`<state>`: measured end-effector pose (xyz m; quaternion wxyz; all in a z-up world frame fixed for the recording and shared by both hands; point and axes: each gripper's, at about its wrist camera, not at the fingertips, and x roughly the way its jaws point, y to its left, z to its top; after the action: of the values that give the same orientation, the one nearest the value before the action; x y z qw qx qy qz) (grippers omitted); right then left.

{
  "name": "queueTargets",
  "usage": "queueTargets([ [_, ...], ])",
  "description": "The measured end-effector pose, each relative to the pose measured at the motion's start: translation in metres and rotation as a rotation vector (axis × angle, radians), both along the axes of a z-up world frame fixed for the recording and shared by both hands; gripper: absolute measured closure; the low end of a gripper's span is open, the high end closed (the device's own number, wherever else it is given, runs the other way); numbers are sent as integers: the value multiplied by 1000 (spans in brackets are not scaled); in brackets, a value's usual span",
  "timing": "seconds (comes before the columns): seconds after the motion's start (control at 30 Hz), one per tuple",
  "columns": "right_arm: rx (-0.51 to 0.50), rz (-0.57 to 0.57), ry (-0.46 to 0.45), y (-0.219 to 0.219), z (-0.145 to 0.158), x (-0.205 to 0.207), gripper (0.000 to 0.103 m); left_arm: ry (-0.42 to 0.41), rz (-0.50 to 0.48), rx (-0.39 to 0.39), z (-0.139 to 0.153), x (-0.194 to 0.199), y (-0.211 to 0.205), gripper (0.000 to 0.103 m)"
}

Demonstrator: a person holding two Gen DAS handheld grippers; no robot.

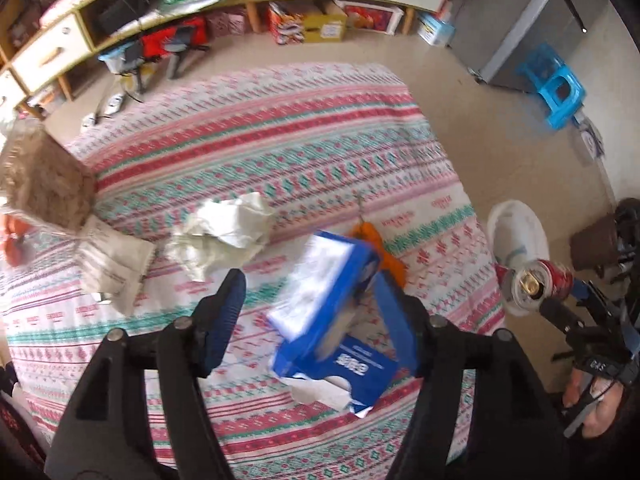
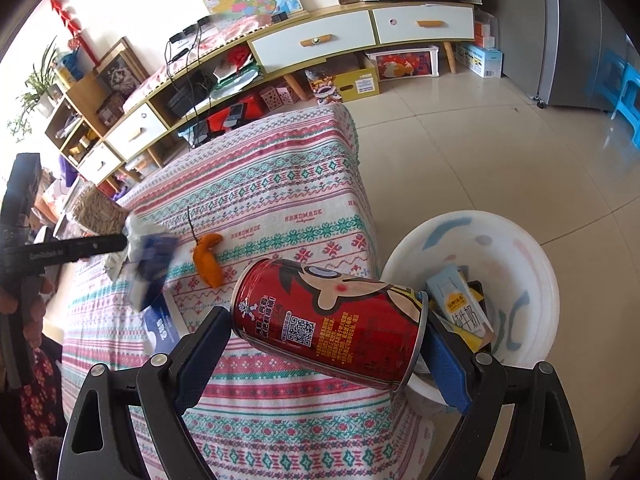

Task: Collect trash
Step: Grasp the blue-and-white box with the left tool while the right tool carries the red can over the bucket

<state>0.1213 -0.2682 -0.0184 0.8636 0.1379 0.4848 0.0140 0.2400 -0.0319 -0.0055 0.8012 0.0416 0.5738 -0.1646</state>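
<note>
The right gripper (image 2: pixel 326 354) squeezes a red drink can (image 2: pixel 332 320) lying sideways beside the white round bin (image 2: pixel 536 264), while the left gripper (image 1: pixel 316 312) is apart around a blurry blue cardboard box (image 1: pixel 324 300) above the striped tablecloth (image 1: pixel 256 152).

**Table w/ patterned cloth, basin on floor**

Table (image 1: pixel 280 128) covered w/ striped pink, red & green cloth. On it: crumpled white paper (image 1: pixel 224 232), flat printed paper bag (image 1: pixel 112 264) near left edge, orange carrot-shaped thing (image 2: pixel 208 258), flat blue packet (image 2: pixel 162 326). Tiled floor (image 2: pixel 500 152) beside table carries white basin (image 2: pixel 532 256), just off table's corner.
</note>
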Motion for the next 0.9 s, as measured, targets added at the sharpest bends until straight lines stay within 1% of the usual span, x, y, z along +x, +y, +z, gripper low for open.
queueTargets([
  [0.1, -2, 3, 0, 1, 0, -1, 11, 14, 4, -2, -3, 1, 2, 35],
  [0.2, -1, 0, 2, -2, -1, 2, 11, 32, -34, 10, -14, -3, -8, 35],
  [0.33, 0, -7, 5, -5, -3, 2, 11, 60, -87, 79, -38, -7, -28, 34],
  [0.4, -1, -7, 6, -6, -3, 2, 11, 83, -93, 123, -53, -5, -34, 34],
  [0.47, -1, -11, 7, -8, -3, 1, 11, 92, -85, 148, -62, -2, -34, 34],
  [0.6, 0, -20, 9, -13, -3, 0, 11, 99, -45, 144, -75, 5, -27, 34],
  [0.7, 3, -23, 8, -14, -3, -2, 11, 92, -11, 105, -78, 5, -19, 34],
  [0.73, 3, -22, 8, -15, -3, -2, 11, 89, -6, 96, -78, 4, -18, 36],
  [0.8, 5, -19, 7, -14, -2, -2, 11, 72, -8, 64, -74, 2, -15, 53],
  [0.83, 6, -18, 7, -13, -2, -2, 11, 57, -11, 63, -70, 1, -16, 59],
  [0.9, 6, -13, 3, -12, -1, -3, 11, 37, -22, 64, -62, -2, -18, 74],
])
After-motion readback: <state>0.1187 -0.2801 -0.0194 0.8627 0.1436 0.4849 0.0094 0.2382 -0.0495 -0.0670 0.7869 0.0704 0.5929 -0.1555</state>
